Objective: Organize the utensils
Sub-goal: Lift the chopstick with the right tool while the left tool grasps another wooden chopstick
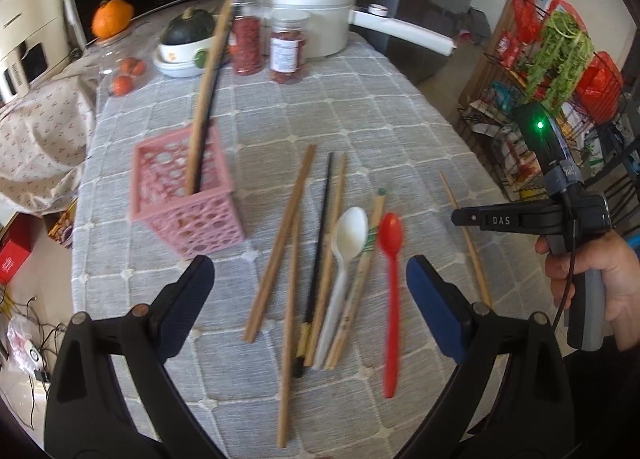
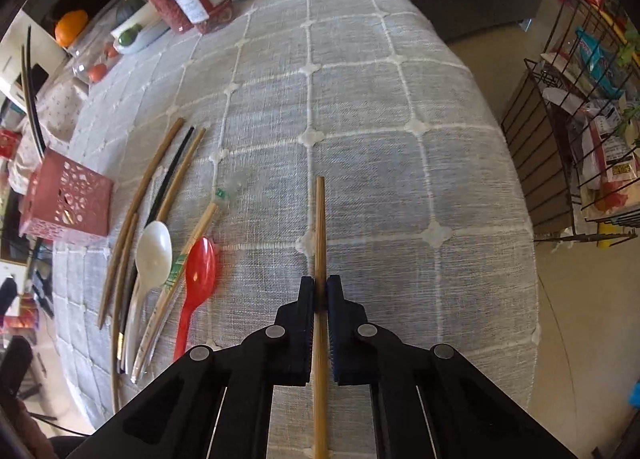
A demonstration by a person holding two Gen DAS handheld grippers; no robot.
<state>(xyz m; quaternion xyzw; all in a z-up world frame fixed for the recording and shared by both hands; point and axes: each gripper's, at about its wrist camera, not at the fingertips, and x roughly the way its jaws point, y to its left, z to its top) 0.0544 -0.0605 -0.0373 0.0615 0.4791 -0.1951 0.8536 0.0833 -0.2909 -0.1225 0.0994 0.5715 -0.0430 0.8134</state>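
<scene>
My right gripper (image 2: 320, 287) is shut on a single wooden chopstick (image 2: 320, 219) that runs between its pads, over the grey checked tablecloth (image 2: 360, 99). In the left wrist view that gripper (image 1: 456, 216) shows at the right, with the same chopstick (image 1: 466, 235) under it. My left gripper (image 1: 310, 279) is open above a loose pile: wooden chopsticks (image 1: 288, 231), a black chopstick (image 1: 322, 227), a white spoon (image 1: 348, 243) and a red spoon (image 1: 391, 271). A pink basket (image 1: 186, 195) at the left holds two upright chopsticks (image 1: 208, 91).
At the table's far end stand a white pot (image 1: 304, 7), two jars (image 1: 268, 43), a bowl with a squash (image 1: 184, 43) and loose tomatoes (image 1: 126, 75). A wire rack (image 1: 560, 79) with packets stands past the right edge. The table drops off at left and right.
</scene>
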